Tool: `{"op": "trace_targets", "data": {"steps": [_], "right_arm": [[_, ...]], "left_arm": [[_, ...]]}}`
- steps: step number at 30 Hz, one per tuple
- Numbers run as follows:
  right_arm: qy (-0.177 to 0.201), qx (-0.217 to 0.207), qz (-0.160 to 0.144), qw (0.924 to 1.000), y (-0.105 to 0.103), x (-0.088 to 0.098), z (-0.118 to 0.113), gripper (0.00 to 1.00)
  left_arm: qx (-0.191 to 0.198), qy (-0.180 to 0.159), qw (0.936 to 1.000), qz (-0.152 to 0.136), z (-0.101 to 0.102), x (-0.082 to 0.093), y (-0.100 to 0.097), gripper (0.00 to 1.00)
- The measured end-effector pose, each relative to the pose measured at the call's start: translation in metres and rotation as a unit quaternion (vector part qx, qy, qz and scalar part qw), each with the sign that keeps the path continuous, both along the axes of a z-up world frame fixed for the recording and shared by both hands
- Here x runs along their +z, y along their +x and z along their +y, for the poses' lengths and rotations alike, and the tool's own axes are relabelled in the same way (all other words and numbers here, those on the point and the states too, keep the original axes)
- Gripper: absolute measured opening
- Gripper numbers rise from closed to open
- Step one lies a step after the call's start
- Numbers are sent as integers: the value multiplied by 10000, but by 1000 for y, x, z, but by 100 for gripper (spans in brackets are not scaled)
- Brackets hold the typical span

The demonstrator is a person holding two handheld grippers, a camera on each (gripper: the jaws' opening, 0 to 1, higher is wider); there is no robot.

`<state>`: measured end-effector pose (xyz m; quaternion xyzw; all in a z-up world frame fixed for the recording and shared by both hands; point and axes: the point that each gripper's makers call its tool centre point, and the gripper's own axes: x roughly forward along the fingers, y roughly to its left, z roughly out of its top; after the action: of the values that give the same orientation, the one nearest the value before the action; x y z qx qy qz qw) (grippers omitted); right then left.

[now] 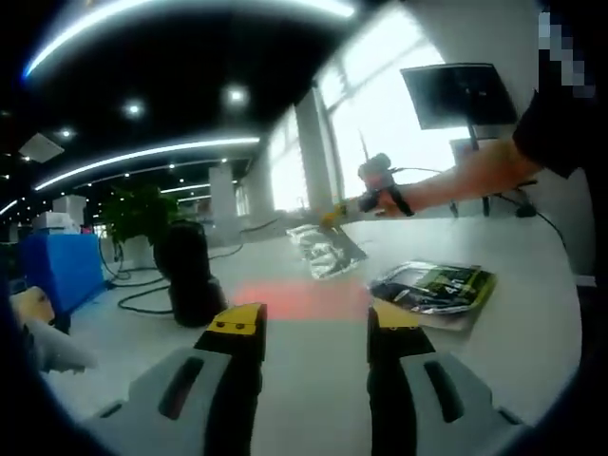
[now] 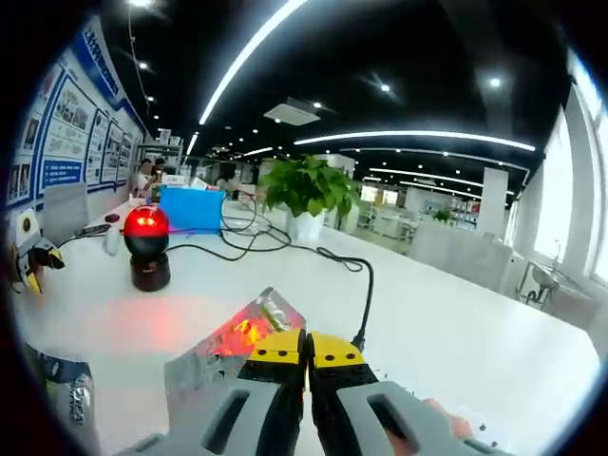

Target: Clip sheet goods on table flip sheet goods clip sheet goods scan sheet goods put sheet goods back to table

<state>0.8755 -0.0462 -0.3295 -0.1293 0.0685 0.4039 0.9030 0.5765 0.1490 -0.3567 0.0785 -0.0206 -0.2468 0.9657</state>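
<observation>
Right gripper point(image 2: 306, 353): your jaws are pinched on the foil sheet pack point(image 2: 237, 344), held over the table point(image 2: 456, 323) in the scanner point(image 2: 148, 245) glow.
Left gripper point(image 1: 315, 328): your jaws stand wide apart, holding nothing.
Risk: you grip only the pack's edge; it may droop or twist off the beam, so the scan could fail.
Left gripper view: another pack point(image 1: 435, 288) lies flat nearby.
Right gripper view: scanner's lit red window.

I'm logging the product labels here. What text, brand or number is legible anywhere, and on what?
None is legible.
Dark green-printed packet on the white table: print blurred.
Silvery foil packet, lit red, in the right gripper: no readable text.
Blue-framed wall posters: too small.
</observation>
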Motion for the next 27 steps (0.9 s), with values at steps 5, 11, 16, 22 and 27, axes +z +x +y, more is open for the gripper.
{"op": "trace_targets", "data": {"steps": [5, 11, 16, 22, 27], "right_arm": [[-149, 76, 63, 9998, 0, -14, 3, 0], [-567, 296, 255, 9976, 1, -32, 10, 0], [-764, 411, 281, 9958, 6, -35, 13, 0], [-982, 434, 312, 9937, 7, -49, 13, 0], [-1084, 375, 474, 9923, 11, -63, 5, 0]], "left_arm": [[7, -2, 10000, 35, 0, -1, 1, 35], [-33, 144, 9999, 19, -3, -3, 0, 35], [-41, 158, 9999, 16, -3, -3, -1, 35], [-27, 108, 9999, 16, -2, -2, -1, 35], [-25, 172, 9998, 19, -3, -4, 0, 35]]}}
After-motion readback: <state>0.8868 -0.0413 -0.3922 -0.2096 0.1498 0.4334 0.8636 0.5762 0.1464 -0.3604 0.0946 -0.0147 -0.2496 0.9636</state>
